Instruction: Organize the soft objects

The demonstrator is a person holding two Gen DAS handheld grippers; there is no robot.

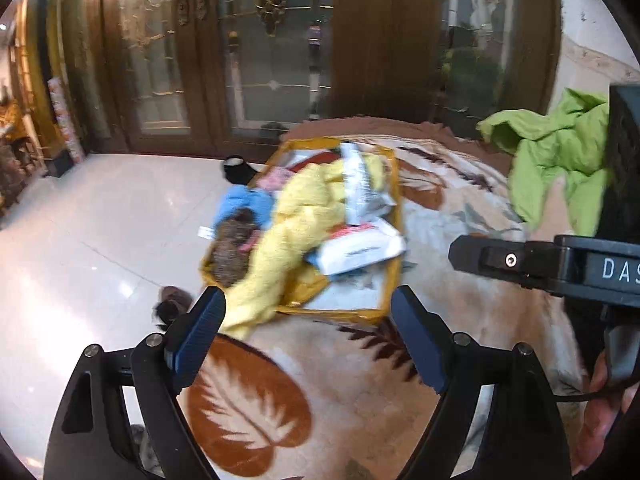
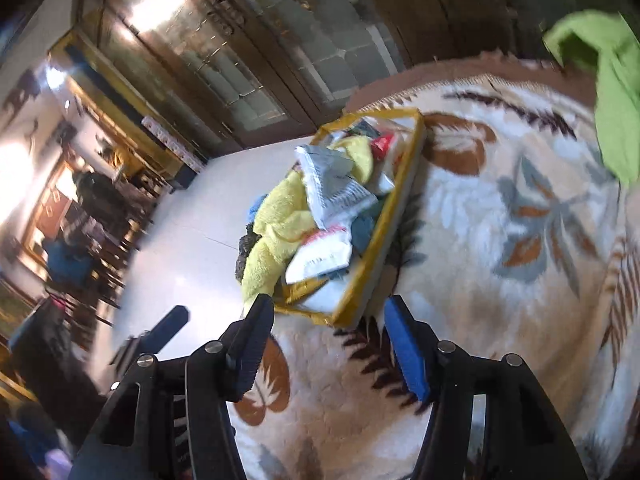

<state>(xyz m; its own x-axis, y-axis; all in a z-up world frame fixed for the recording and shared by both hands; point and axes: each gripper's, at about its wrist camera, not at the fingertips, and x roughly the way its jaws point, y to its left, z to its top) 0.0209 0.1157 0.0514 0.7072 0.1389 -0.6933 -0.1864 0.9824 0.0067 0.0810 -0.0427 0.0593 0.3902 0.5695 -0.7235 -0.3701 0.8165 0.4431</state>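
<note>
both claws hang wide open and empty above the leaf-patterned blanket (image 1: 460,208) on the bed, left claw (image 1: 308,332) and right claw (image 2: 328,344) aimed at the yellow-edged storage bag (image 1: 384,308). a yellow towel (image 1: 296,216) spills over its near edge among white packets (image 1: 360,248), and a green garment (image 1: 560,152) lies well apart.

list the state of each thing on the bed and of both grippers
left gripper: open, empty
right gripper: open, empty
storage bag: open, overfilled
yellow towel: spilling over the bag's near edge
white packet: lying on the pile
green garment: crumpled on the blanket, apart from the bag
</note>
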